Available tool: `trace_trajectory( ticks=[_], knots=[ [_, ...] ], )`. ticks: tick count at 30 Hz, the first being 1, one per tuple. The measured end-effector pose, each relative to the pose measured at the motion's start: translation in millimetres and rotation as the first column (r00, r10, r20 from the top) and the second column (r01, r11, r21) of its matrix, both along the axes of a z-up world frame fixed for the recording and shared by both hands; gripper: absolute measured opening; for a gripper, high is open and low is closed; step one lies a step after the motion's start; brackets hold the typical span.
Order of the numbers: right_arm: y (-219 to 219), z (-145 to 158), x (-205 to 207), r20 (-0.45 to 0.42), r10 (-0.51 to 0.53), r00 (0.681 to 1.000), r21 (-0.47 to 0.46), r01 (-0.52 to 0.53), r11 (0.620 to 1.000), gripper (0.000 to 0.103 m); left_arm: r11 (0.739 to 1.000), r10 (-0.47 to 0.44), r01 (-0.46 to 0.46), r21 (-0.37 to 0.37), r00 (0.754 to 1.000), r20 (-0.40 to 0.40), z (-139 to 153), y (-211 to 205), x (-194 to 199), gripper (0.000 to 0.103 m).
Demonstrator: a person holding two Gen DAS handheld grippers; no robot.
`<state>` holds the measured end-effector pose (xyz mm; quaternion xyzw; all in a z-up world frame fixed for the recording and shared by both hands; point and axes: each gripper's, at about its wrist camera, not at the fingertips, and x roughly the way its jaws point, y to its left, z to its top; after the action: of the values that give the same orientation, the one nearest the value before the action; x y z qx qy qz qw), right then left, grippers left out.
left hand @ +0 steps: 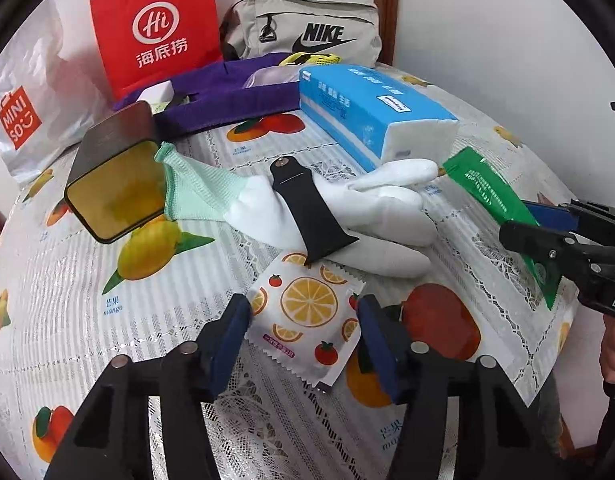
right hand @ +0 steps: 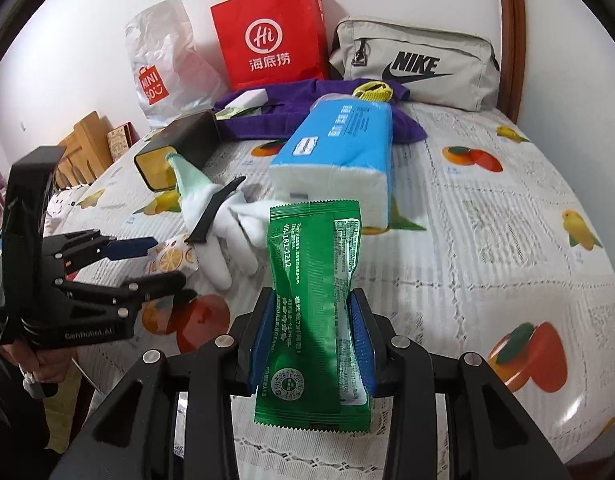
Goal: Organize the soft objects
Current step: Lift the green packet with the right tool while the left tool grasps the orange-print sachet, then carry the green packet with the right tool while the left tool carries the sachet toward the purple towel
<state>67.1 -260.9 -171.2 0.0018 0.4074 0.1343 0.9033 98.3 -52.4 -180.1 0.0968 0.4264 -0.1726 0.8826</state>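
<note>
Left tool (left hand: 305, 332) straddles the orange sachet (left hand: 307, 320): pads sit at its two side edges, near pad (left hand: 231, 336) on one side and the other pad opposite, jaws about half apart; whether the pads already press cannot be told, and no pinch mark shows in the foil, so logged as not gripping. Sachet lies flat on the bed cover (left hand: 67, 340), directly ahead of the left tool, one corner toward the camera, far corner tucked under the black strap (left hand: 311, 216). Right tool (right hand: 311, 334) is clamped on the green packet (right hand: 313, 280), foil waisted between the pads, packet standing up along the fingers. Judgement: left tool is the nearer one by far, and the coming move turns on closing across the sachet's width, then drawing it back out from under the strap. Beyond the sachet, the white glove (left hand: 367, 216) lies crosswise, cuff toward the dark box (left hand: 115, 184), fingers toward the right tool (left hand: 563, 236). Further off, the tissue pack (left hand: 371, 112), long axis running away on a slant. At the rear, a purple cloth (left hand: 227, 96) and bags against the wall.
</note>
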Motion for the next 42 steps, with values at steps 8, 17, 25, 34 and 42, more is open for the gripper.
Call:
trace_trajectory(
  ticks=[8,17,25,34,42],
  knots=[
    [7.8,-7.6,-3.5,-0.020,0.025,0.999,0.020,-0.025,0.999,0.037,0.999,-0.030,0.029,-0.013,1.000,-0.005,1.9,-1.1,-3.7,0.018],
    [15.0,-8.1,-4.6,-0.032,0.026,0.999,0.006,-0.026,1.000,0.037,1.000,0.024,-0.025,-0.017,0.999,-0.039,5.3,19.5,-10.4,0.013],
    [14.1,-4.0,-5.4,-0.029,0.017,0.999,-0.002,-0.017,1.000,0.037,0.990,0.119,-0.123,-0.073,0.991,-0.056,11.4,55.0,-7.2,0.013],
    [15.3,17.1,-6.0,-0.016,0.022,1.000,-0.002,-0.022,1.000,0.037,0.977,0.158,-0.164,-0.135,0.986,-0.060,28.1,71.6,-3.3,0.013],
    [11.8,37.6,-3.4,-0.004,0.028,1.000,0.017,-0.028,0.999,0.037,0.958,0.195,-0.206,-0.200,0.978,-0.074,40.4,85.6,1.5,0.013]
  ],
)
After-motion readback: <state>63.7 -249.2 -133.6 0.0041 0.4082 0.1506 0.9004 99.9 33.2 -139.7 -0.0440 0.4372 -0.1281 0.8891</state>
